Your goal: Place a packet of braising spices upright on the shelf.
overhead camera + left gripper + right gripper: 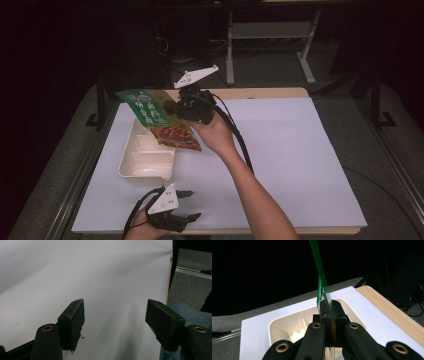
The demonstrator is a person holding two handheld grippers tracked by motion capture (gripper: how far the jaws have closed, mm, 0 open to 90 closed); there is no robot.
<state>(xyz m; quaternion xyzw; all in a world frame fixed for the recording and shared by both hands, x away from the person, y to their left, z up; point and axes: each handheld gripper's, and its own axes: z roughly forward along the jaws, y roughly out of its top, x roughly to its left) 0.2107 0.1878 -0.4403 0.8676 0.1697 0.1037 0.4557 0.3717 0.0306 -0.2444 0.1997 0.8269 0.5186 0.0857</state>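
The green snack bag (159,119) hangs over the white tray (146,161), pinched by the right tool (186,107). The left tool (192,205) rests spread wide on the near surface (300,160).

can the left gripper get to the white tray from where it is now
Probably yes. The left gripper sits open low near the table's front edge, with bare white surface between it and the tray. The held packet hangs above the tray's far part, not its near end.

Wooden table (260,93), topped by a white sheet (280,160). On the sheet: one cream compartment tray (145,162), toward the sheet's left edge, lengthwise along it.
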